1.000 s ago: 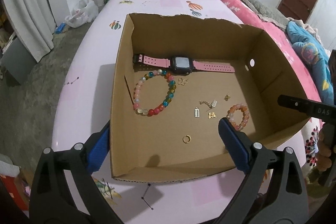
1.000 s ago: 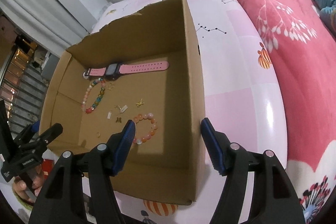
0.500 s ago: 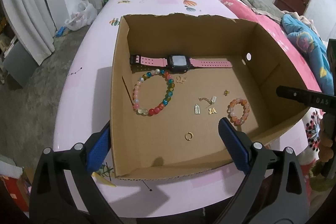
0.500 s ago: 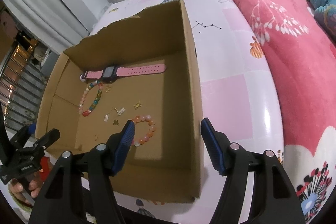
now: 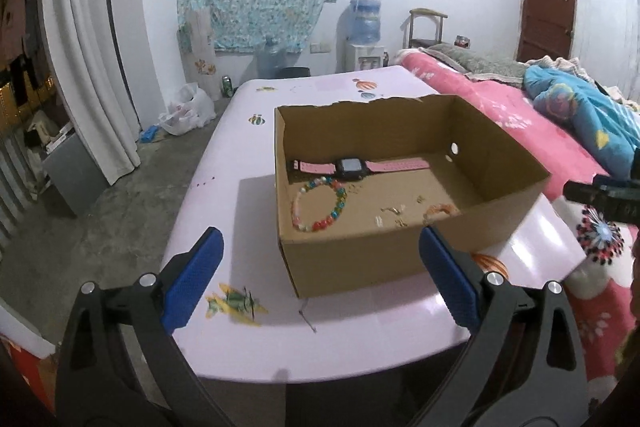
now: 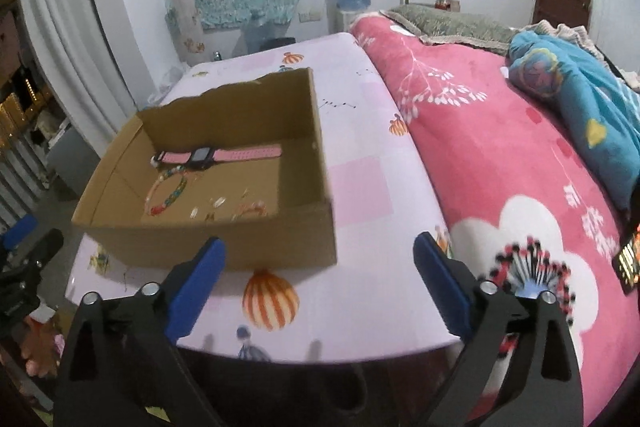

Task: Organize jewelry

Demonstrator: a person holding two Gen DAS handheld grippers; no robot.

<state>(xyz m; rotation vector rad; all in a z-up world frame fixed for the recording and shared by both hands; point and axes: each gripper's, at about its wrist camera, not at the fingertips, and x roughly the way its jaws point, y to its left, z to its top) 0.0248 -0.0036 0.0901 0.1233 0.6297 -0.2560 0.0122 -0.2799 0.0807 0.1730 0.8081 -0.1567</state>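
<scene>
An open cardboard box (image 5: 352, 259) stands on the pink table (image 5: 224, 163); it also shows in the right wrist view (image 6: 224, 251). Inside lie a pink watch (image 5: 352, 166), a large multicoloured bead bracelet (image 5: 320, 207), a small orange bead bracelet (image 5: 440, 209) and several small gold charms (image 5: 390, 217). The watch (image 6: 208, 157) and large bracelet (image 6: 168, 193) also show in the right wrist view. My left gripper (image 5: 320, 273) is open and empty, in front of the box's near wall. My right gripper (image 6: 320, 277) is open and empty, before the box's near right corner.
A bed with a pink blanket (image 6: 500, 155) and a blue quilt (image 6: 592, 107) lies right of the table. A water dispenser (image 5: 364, 43), a chair (image 5: 426, 25) and white curtains (image 5: 88, 67) stand farther back. The table's near edge (image 5: 320, 367) is just below my grippers.
Both grippers have pulled back and down from over the box to in front of it, level with its wall. The jewelry has not moved. Both stay open.
</scene>
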